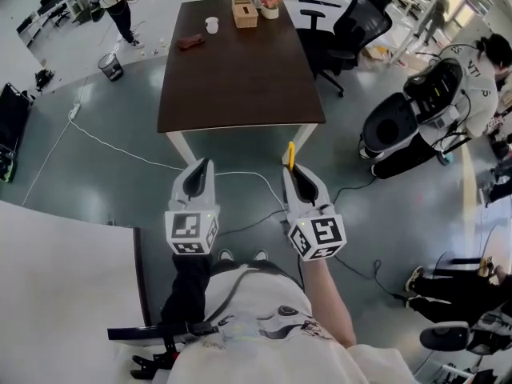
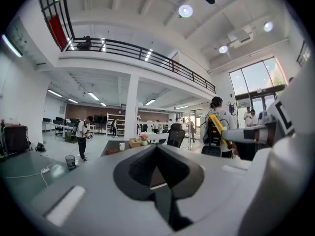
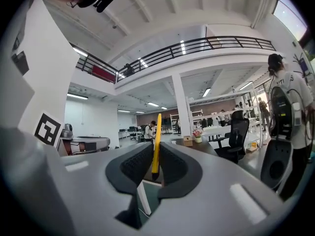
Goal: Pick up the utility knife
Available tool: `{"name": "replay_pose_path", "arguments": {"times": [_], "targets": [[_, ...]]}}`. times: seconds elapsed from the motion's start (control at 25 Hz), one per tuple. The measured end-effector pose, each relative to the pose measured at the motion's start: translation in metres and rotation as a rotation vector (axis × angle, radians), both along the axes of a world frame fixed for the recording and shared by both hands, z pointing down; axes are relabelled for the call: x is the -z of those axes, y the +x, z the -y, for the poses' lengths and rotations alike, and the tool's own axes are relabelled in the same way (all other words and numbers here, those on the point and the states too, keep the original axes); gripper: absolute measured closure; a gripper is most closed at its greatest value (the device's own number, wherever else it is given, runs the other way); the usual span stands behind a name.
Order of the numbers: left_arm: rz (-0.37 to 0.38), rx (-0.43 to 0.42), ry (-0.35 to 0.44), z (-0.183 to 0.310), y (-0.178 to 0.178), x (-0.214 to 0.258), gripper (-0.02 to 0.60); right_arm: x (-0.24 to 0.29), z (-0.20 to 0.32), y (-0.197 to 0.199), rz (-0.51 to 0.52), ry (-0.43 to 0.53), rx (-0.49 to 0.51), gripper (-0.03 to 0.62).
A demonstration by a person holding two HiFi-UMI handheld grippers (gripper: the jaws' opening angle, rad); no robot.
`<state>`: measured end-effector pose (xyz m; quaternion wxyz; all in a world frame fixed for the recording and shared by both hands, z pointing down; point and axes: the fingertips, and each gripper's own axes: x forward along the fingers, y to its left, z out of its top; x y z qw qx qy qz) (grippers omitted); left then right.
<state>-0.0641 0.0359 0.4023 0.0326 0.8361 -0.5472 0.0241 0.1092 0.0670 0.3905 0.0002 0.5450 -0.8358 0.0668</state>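
Utility knife (image 3: 156, 141) clamped upright in right gripper (image 1: 293, 170), above open floor (image 1: 104, 162), table (image 1: 240, 78) edge just ahead, left gripper (image 2: 157, 154) seemingly closed, empty, knife slim, yellow.

No readable text, no numbers (anywhere)

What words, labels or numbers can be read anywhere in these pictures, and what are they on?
Nothing here reads as text.
Black-and-white marker cube on the left hand-held gripper, and its twin on the right hand-held gripper: square patterns, no letters.
Dark print on a person's white shirt: too blurred to read.
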Motion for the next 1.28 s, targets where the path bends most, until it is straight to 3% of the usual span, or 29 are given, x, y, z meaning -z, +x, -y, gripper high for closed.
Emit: {"name": "replay_pose_path", "arguments": {"times": [0.24, 0.56, 1.28], "targets": [[0.011, 0.03, 0.121, -0.007, -0.001, 0.034, 0.584, 0.017, 0.001, 0.009, -0.04, 0.068, -0.002, 0.548], [0.002, 0.087, 0.141, -0.008, -0.022, 0.04, 0.584, 0.03, 0.003, 0.003, -0.086, 0.144, -0.018, 0.548], [0.015, 0.06, 0.137, 0.012, -0.009, 0.037, 0.584, 0.024, 0.019, 0.007, -0.09, 0.149, -0.033, 0.548]]}}
